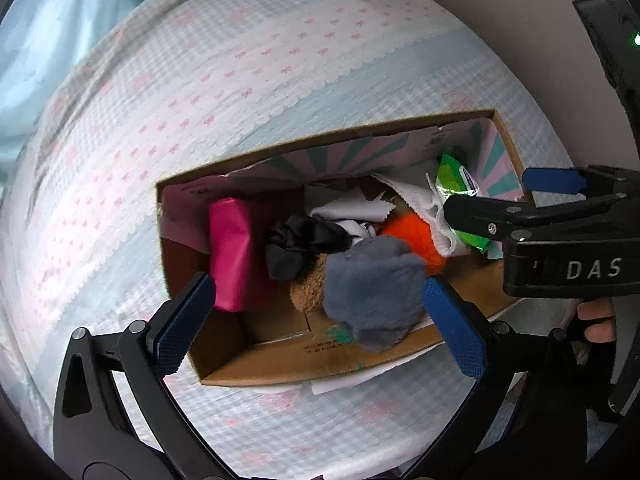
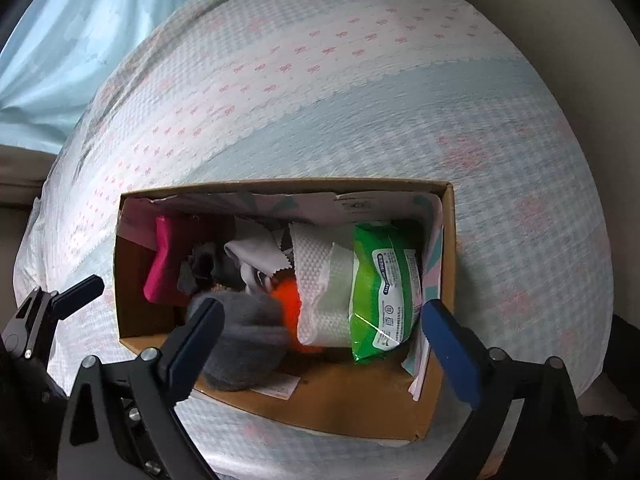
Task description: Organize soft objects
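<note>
A bedspread (image 1: pixel 280 60) in pale blue and white, printed with pink bows, covers the whole work surface. An open cardboard box (image 1: pixel 280 368) rests on it and holds all the soft objects.

Contents of the box, in descending size:
- A grey plush piece (image 1: pixel 372 292) lies on top at the near wall, just in front of the left gripper (image 1: pixel 320 324).
- A magenta pouch (image 1: pixel 236 256) stands at the left end.
- A white textured cloth roll (image 2: pixel 320 284) stands beside a green wipes pack (image 2: pixel 384 288) at the right end.
- An orange fuzzy item (image 1: pixel 412 240) sits between the grey piece and the white roll.
- A brown fuzzy item (image 1: pixel 308 288) lies partly under the grey piece.
- A dark cloth (image 1: pixel 304 244) and pale fabric swatches (image 1: pixel 344 208) fill the middle.

Both grippers point down into the box. The left gripper's jaws stand wide apart and grip nothing. The right gripper (image 2: pixel 320 344) also has its jaws spread wide and empty, above the white roll and green pack.
</note>
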Demonstrator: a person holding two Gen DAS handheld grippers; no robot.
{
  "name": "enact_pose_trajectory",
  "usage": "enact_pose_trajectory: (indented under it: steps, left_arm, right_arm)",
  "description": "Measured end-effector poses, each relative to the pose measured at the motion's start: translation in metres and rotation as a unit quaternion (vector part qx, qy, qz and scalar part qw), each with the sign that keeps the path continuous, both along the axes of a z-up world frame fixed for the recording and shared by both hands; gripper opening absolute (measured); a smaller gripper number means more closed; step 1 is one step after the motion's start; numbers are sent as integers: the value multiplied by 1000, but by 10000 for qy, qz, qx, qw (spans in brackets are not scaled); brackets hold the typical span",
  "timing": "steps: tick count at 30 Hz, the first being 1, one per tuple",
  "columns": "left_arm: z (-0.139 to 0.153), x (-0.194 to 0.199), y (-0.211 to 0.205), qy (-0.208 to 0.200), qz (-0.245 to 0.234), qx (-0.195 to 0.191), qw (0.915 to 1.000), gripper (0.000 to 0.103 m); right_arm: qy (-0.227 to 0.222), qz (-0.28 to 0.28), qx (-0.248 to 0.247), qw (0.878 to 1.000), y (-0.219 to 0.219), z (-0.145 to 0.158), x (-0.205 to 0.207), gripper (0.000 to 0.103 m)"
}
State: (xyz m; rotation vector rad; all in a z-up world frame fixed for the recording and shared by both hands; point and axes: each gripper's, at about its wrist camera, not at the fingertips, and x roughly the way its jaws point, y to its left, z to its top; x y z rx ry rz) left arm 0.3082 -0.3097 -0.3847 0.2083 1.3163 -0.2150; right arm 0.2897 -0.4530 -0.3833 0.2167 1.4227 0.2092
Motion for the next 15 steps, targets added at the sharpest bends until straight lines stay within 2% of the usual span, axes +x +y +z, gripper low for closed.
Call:
enact_pose_trajectory:
  steps: [8,15]
  left_arm:
    - [35,-13,15,-318,-1,-193,9993,103]
    - [84,-39,38,-755,51,-344,9965,103]
  right_arm:
    - [-245,-175,-54,9995,9,24,-18,98]
    - [-647,-347,8,9973,25,70,-45,98]
